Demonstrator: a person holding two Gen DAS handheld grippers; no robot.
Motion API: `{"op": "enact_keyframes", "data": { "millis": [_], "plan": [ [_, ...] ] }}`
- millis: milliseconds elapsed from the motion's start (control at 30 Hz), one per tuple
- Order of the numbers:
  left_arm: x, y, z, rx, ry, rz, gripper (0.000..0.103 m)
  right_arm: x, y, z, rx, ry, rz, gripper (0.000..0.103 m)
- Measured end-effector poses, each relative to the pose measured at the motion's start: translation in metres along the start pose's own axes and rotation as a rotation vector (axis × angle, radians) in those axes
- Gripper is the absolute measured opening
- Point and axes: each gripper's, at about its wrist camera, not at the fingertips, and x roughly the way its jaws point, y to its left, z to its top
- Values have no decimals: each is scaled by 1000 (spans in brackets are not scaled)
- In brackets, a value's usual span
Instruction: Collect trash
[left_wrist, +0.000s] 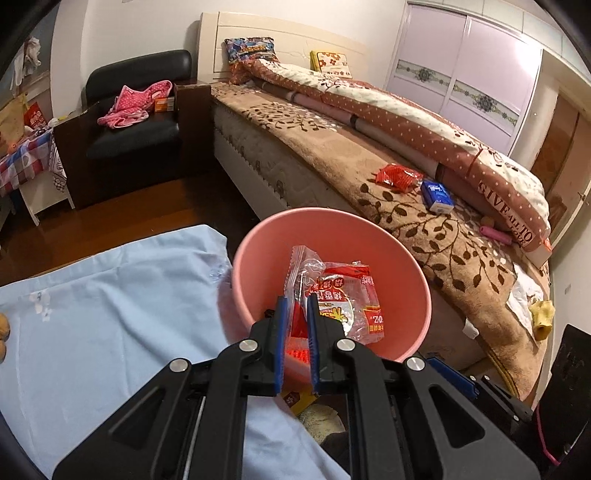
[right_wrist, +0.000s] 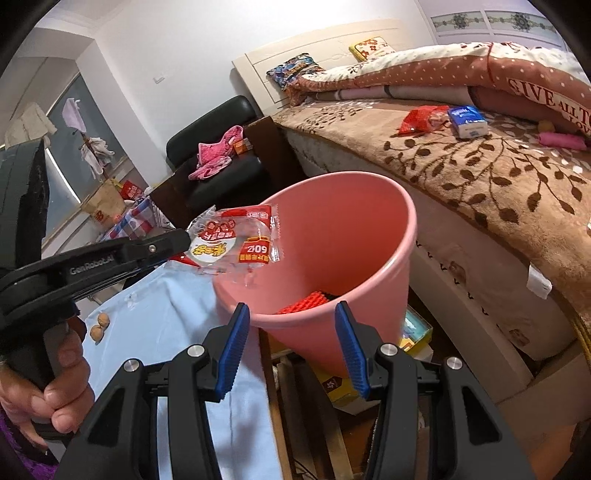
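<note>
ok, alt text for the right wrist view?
The left gripper holds a clear-and-red wrapper over the rim of a pink bin. The right gripper is open and empty just short of the bin. Behind, a bed carries a red wrapper and a blue pack.

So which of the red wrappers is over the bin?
The clear-and-red wrapper pinched in the left gripper, held at the pink bin rim. The other red wrapper lies on the bed beside a blue pack.
</note>
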Motion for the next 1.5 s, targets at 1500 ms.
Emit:
{"op": "enact_keyframes", "data": {
  "millis": [1500],
  "plan": [
    [25,-33,-5,68,17,34,35,3,-12,-5,3,25,-22,48]
  ]
}}
